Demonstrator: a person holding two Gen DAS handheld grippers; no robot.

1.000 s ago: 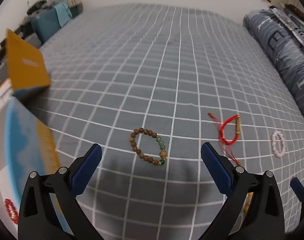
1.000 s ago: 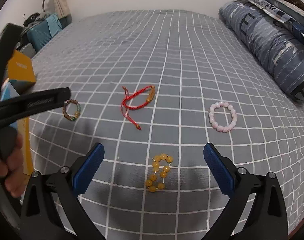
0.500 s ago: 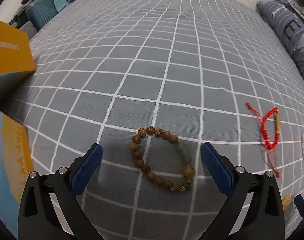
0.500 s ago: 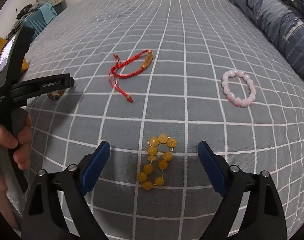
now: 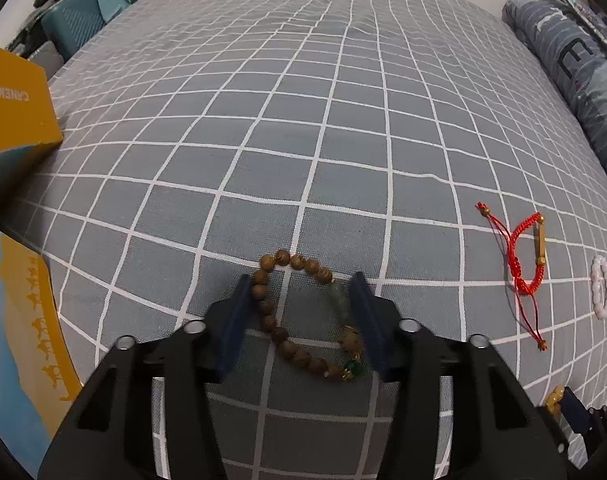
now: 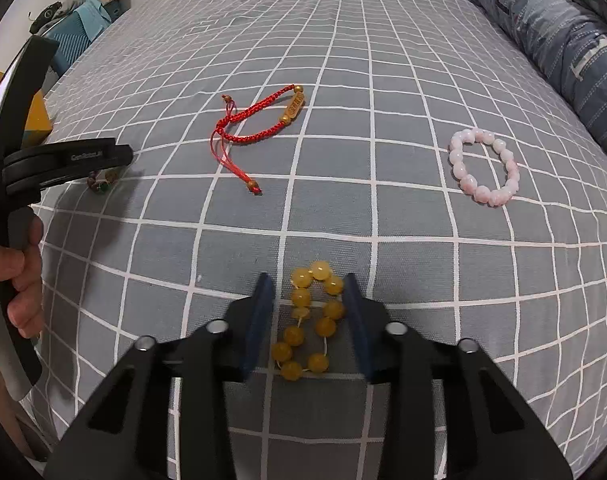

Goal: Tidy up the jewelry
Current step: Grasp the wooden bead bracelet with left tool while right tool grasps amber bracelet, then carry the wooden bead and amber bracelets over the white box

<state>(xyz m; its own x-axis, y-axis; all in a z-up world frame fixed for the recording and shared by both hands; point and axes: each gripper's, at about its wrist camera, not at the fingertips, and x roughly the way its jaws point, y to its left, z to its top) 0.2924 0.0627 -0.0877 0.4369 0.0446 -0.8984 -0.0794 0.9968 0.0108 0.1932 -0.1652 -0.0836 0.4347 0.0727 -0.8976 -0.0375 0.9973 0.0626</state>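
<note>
A brown wooden bead bracelet with green beads lies on the grey checked bedspread. My left gripper has closed around it, its blue pads touching both sides. A yellow bead bracelet lies between the blue pads of my right gripper, which has closed in on both its sides. A red cord bracelet and a pink bead bracelet lie farther off; both also show in the left wrist view, the red one and the pink one.
A yellow box and a blue and yellow box stand at the left. A folded blue patterned quilt lies along the right edge of the bed. A teal case stands beyond the bed's far left corner.
Both grippers dropped down to the bedspread and closed from wide open, the left around the brown bracelet, the right around the yellow one.
</note>
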